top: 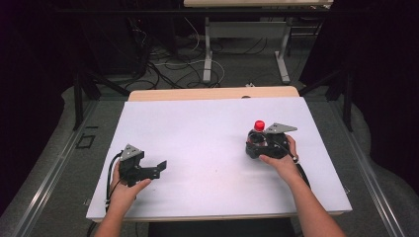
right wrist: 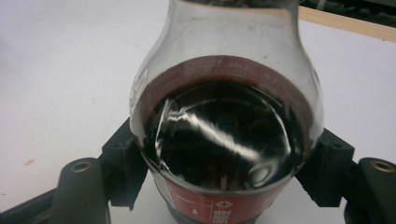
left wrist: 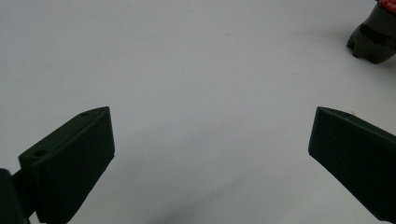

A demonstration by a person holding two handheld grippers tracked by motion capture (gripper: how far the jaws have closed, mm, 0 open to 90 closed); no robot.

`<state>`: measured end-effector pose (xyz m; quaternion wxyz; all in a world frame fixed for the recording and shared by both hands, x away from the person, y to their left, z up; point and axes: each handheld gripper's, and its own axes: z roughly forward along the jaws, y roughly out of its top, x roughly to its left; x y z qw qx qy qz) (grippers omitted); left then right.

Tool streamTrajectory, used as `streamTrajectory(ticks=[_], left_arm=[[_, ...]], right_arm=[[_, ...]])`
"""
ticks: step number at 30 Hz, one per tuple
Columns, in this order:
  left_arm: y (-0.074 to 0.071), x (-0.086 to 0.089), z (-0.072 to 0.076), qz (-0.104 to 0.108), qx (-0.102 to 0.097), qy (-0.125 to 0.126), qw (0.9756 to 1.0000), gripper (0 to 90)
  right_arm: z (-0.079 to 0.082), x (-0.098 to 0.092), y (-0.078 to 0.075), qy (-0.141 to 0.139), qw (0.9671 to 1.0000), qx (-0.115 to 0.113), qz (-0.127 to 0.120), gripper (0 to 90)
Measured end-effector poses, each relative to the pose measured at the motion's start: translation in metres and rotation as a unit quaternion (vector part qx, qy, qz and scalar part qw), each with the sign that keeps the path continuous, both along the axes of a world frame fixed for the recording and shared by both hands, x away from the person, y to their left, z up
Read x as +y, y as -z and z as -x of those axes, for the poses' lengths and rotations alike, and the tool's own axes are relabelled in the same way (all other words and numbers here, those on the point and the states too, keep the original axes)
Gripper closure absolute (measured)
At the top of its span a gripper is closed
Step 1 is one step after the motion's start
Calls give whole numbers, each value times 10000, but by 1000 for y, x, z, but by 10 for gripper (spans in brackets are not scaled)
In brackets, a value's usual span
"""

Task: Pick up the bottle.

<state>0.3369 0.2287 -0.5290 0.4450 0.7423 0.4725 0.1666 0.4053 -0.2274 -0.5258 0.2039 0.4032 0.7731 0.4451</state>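
Observation:
A clear plastic bottle [top: 256,137] of dark cola with a red cap stands upright on the right half of the white tabletop [top: 207,128]. My right gripper [top: 254,144] is shut on its body from the near side. In the right gripper view the bottle [right wrist: 224,126] fills the space between the black pads [right wrist: 122,161], which press on both its sides just above the red label. My left gripper [top: 159,169] rests at the near left of the table, open and pointing right. In the left gripper view its jaws [left wrist: 212,126] stand wide apart over bare white surface, with the bottle's base [left wrist: 373,39] far off at the top right.
The table's wooden back edge [top: 212,93] lies beyond the white sheet. Behind it are another table's metal legs [top: 207,64] and loose cables on the floor. Metal rails run along both sides of the table.

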Motion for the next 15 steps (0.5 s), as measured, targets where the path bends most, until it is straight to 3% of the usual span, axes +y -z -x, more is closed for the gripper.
streamTrajectory(ticks=[10,11,15], left_arm=[[0,-1,0,-37,-17,13,10000,9],[0,-1,0,-52,-24,24,10000,12],[-1,-2,0,-106,-62,42,9999,14]], right_arm=[[1,-1,-1,-91,9999,-40,38,287],[2,0,-2,-206,9998,20,-66,288],[7,5,-4,-398,9992,12,-5,289]])
